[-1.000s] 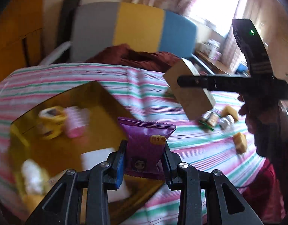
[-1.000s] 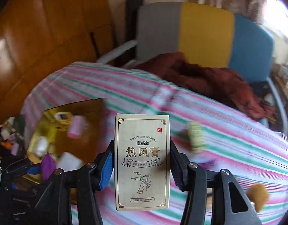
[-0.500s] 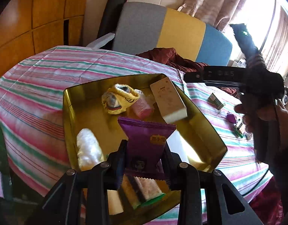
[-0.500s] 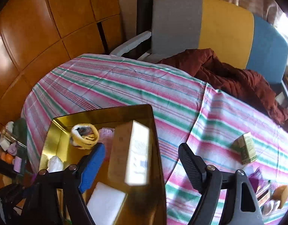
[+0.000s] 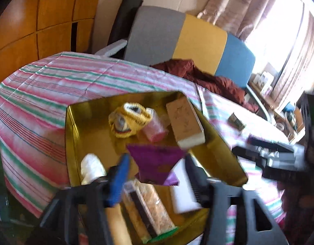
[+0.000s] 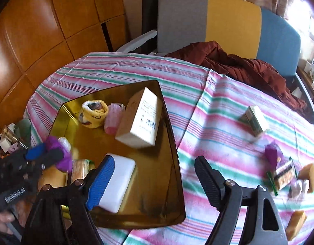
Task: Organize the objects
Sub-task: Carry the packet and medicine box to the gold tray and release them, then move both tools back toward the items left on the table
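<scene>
Left wrist view:
Left gripper [image 5: 157, 175]: lower centre of the frame, released, fingers spread wide.
Purple packet [image 5: 157, 163]: blurred, between the spread fingers, over the gold tray [image 5: 73, 126]; whether it touches a finger I cannot tell.
Tray contents: yellow sock [image 5: 128, 122] and pink roll [image 5: 155, 130] at the tray's far end, tan box [image 5: 185, 120] leaning at the right wall.

Right wrist view:
Right gripper [image 6: 155, 179]: bottom centre, released, nothing between its fingers.
Tan box [image 6: 139, 118]: mid-frame, tilted inside the tray [image 6: 169, 183], beside the pink roll [image 6: 114, 118].
White block [image 6: 118, 183]: flat in the tray, behind the blue finger pad.
Striped cloth [image 6: 208, 122]: small green box [image 6: 256, 119] and snacks scattered at the right.
</scene>
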Demonstrator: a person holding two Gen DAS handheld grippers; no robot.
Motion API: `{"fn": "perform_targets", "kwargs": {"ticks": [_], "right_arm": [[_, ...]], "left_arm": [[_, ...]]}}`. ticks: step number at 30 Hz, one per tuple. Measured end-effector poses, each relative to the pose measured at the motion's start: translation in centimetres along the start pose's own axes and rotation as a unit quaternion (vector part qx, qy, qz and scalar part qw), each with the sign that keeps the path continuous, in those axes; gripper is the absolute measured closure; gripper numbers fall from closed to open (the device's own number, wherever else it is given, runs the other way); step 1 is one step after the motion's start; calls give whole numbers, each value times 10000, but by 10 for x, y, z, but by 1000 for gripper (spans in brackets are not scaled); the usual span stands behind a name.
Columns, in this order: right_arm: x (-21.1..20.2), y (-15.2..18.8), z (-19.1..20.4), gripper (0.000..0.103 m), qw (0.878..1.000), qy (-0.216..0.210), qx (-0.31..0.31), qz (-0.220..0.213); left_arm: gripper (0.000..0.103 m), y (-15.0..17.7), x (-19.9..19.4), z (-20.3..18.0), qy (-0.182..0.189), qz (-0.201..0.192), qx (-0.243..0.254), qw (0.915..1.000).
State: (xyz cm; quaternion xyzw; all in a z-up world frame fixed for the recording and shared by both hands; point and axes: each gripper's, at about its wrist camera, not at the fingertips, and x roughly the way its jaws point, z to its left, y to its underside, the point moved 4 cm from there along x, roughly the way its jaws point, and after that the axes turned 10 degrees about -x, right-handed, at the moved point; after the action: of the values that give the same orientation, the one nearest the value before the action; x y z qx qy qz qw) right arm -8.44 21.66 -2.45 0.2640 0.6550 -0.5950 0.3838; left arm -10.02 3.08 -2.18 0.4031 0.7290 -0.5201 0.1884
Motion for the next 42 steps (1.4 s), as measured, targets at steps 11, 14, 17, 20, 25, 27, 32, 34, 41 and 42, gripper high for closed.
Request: {"fn": "perform_targets", "kwargs": {"ticks": [11, 14, 17, 20, 25, 27, 32, 34, 41, 42], "right_arm": [[-12, 19, 8, 21, 9999, 29, 34, -164], [-17, 23, 10, 21, 9996, 80, -16, -279], [-23, 27, 13, 20, 9991, 122, -64, -394], [-26, 30, 16, 20, 9988, 178, -102, -440], [-31, 38, 17, 20, 9983, 289, -159, -480], [-33, 41, 15, 20, 9982, 314, -150, -481], [-36, 47, 11, 20, 9981, 384, -120, -469], [-38, 49, 7, 20, 9980, 413, -98, -467], [-42, 56, -12, 20, 9974, 577, 2, -432], [-43, 57, -15, 20, 9973, 599, 27, -426]], "left_arm": [[28, 19, -19, 4, -209, -102, 75, 9997], [28, 25, -22, 5, -445, -159, 148, 9988], [21, 27, -27, 3, -610, -271, 195, 9976], [18, 27, -31, 0, -803, -391, 247, 9957], [17, 28, -36, -5, -924, -480, 386, 9938], [17, 29, -37, -8, -929, -497, 448, 9934], [17, 32, -41, -16, -934, -555, 609, 9922], [17, 32, -41, -19, -938, -555, 675, 9917], [17, 36, -38, -30, -902, -492, 826, 9913], [17, 36, -38, -31, -899, -491, 847, 9911]]}}
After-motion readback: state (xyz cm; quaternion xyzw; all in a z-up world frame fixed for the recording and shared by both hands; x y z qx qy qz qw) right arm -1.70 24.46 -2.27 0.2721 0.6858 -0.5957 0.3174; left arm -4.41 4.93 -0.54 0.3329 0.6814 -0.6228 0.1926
